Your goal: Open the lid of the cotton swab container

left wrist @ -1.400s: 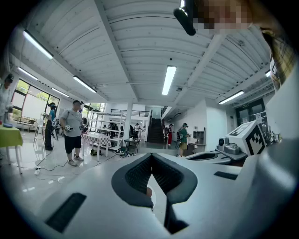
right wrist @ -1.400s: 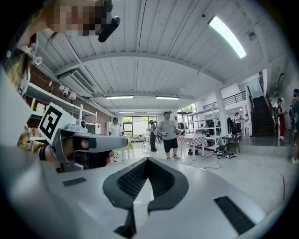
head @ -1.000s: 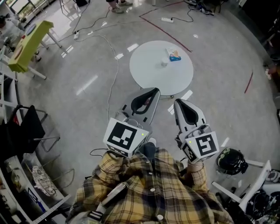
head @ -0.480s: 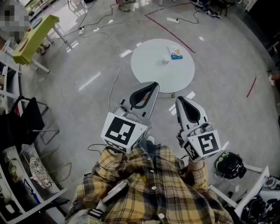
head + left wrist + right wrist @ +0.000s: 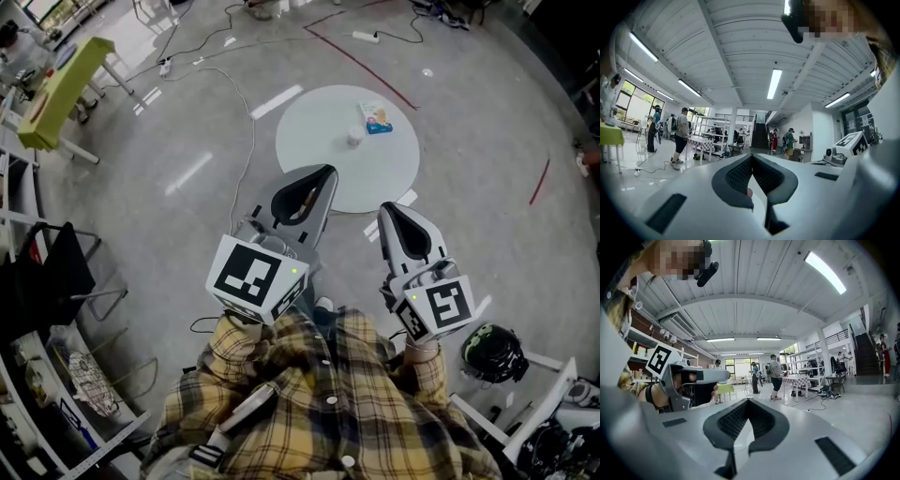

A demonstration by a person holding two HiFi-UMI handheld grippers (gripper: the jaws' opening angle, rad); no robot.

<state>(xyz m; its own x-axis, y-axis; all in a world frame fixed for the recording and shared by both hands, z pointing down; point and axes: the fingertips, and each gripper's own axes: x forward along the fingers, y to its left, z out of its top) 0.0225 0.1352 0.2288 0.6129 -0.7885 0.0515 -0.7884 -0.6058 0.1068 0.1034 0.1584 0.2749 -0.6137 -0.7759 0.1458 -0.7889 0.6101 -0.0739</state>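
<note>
Left gripper [image 5: 322, 176] and right gripper [image 5: 386, 212] are both pinched shut and empty, the cotton swab container [image 5: 353, 137] sitting on the round table [image 5: 309, 141] well ahead of their fingertips: I'd call this the approach, with reaching in and parting the jaws next.

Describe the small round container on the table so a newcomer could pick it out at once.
Find the round white table on the grey floor. Two small things sit on it. The container is the pale, roundish one, just lower left of the flat blue-and-white box in the head view.
</note>
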